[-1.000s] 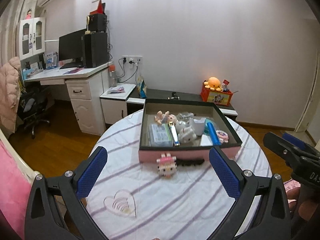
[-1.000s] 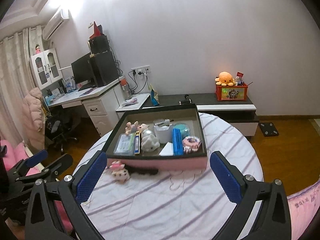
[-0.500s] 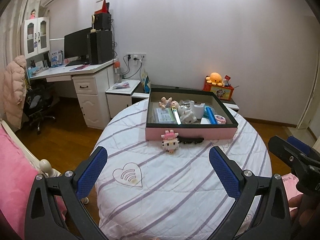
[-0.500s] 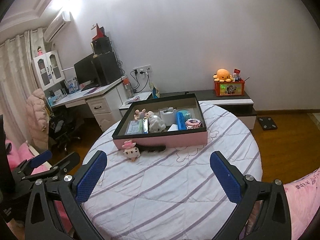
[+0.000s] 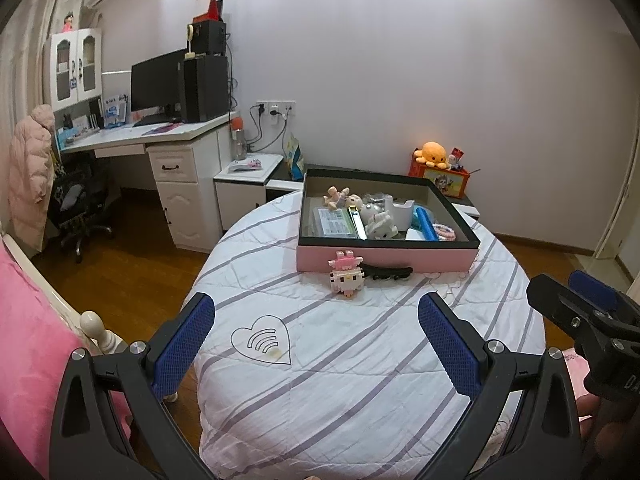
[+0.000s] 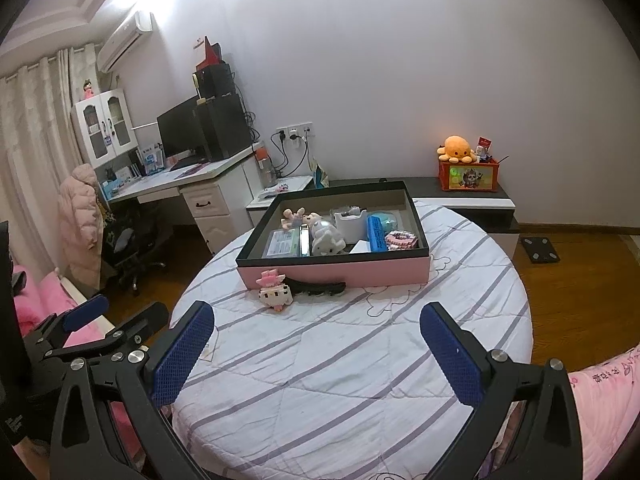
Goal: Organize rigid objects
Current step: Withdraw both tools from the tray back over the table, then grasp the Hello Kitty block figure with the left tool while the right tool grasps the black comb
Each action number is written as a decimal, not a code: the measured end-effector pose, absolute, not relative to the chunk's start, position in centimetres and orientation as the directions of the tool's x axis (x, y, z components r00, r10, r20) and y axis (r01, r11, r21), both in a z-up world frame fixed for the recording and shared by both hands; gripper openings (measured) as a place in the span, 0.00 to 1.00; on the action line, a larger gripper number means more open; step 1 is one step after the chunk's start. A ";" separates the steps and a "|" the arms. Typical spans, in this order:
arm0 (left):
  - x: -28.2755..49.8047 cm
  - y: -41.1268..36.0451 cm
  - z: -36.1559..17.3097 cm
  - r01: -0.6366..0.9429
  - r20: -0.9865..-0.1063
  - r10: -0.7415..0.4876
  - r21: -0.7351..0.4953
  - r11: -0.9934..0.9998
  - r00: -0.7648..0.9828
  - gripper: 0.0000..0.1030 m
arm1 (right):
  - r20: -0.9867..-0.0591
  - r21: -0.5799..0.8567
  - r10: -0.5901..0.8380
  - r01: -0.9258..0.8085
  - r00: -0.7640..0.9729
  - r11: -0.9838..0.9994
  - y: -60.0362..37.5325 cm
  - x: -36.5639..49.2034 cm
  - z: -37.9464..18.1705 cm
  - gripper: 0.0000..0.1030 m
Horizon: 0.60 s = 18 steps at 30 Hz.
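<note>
1. Most of the sorting looks done, in my judgement: the pink box [image 5: 386, 256] with the black rim already holds many small things, among them a small plush doll [image 5: 337, 196], a white figure [image 5: 380, 224], a white holder [image 5: 402, 214], a blue bar [image 5: 425, 229], a beaded bracelet [image 5: 443, 233] and a flat packet with print [image 5: 335, 226]

2. Two things are left outside the box. The pink-and-white block figure [image 5: 346, 275] lies on the cloth touching the front wall of the box, and the black hair clip [image 5: 387, 273] lies just beside it on its right, also along that wall

3. The block figure is made of small bricks, with a pink bow on top and a white face. It looks rigid but maybe fragile, so I think a grip across its body is safer than on the bow. The hair clip is long, thin and dark, with teeth on the lower edge

4. The box stands at the far side of the round desk [image 5: 360, 360], which is covered by a white cloth with purple stripes

5. The left hand-held gripper [image 5: 316, 338] is spread wide and holds nothing; it hangs above the near part of the desk, well apart from both things

6. The right hand-held gripper [image 6: 318, 340] has its jaws wide apart too, with nothing between them
</note>
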<state>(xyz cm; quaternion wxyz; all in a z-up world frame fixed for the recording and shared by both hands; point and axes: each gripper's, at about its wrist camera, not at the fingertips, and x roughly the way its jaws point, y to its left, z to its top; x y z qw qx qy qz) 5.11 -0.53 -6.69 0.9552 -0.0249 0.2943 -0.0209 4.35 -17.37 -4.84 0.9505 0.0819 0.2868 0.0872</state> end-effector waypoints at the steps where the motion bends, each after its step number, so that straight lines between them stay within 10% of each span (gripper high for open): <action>1: 5.2 -0.6 -6.8 0.026 -0.564 -0.056 -0.061 0.998 0.824 1.00 | -0.532 0.206 0.212 -0.118 0.819 0.971 -17.4 4.5 -4.9 1.00; 18: 11.7 -1.8 -12.4 0.039 -0.659 -0.084 -0.083 0.996 0.748 1.00 | -0.616 0.205 0.178 -0.062 0.768 0.977 -19.2 8.2 -8.5 1.00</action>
